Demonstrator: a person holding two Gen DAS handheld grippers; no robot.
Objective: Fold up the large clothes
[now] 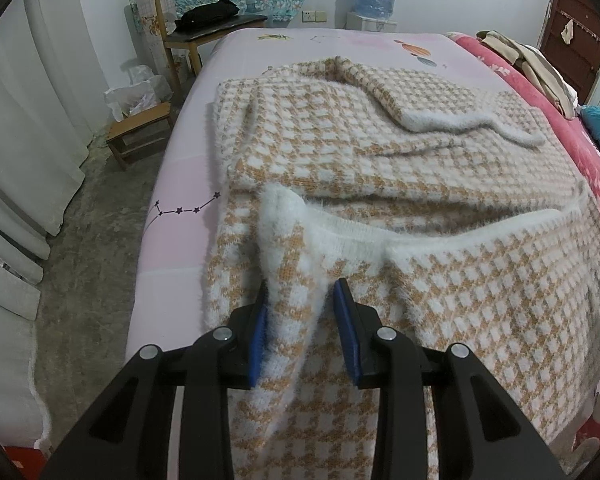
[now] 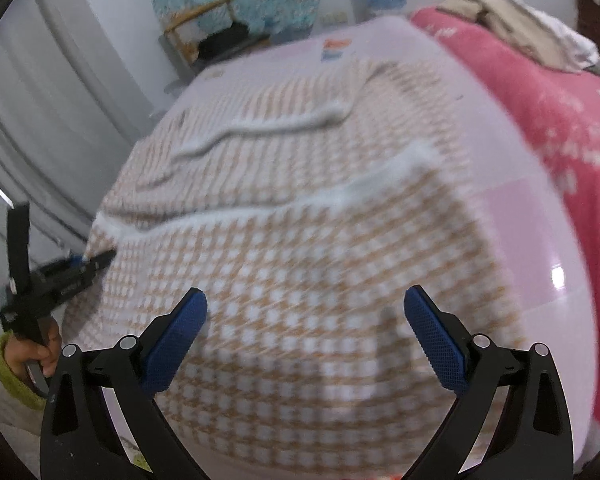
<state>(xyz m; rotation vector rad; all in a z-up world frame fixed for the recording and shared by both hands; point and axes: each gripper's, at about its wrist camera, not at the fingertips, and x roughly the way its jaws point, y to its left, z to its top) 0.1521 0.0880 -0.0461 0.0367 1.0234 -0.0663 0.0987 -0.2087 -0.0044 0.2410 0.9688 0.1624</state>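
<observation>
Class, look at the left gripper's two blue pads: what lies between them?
A bunched fold of the checked sweater, with its fuzzy white hem, runs between the left gripper pads, which press on it. The left wrist view shows this.

I'm in a bedroom at home. Before me is a bed [image 1: 188, 200] with a pink sheet printed with little stars, and a red blanket [image 1: 500, 68] lies along its far side. By the wall stand a wooden chair [image 1: 188, 20], a small stool [image 1: 140, 128] and a water dispenser [image 1: 374, 0]. White curtains [image 1: 32, 120] hang beside a bare concrete floor [image 1: 92, 248].
</observation>
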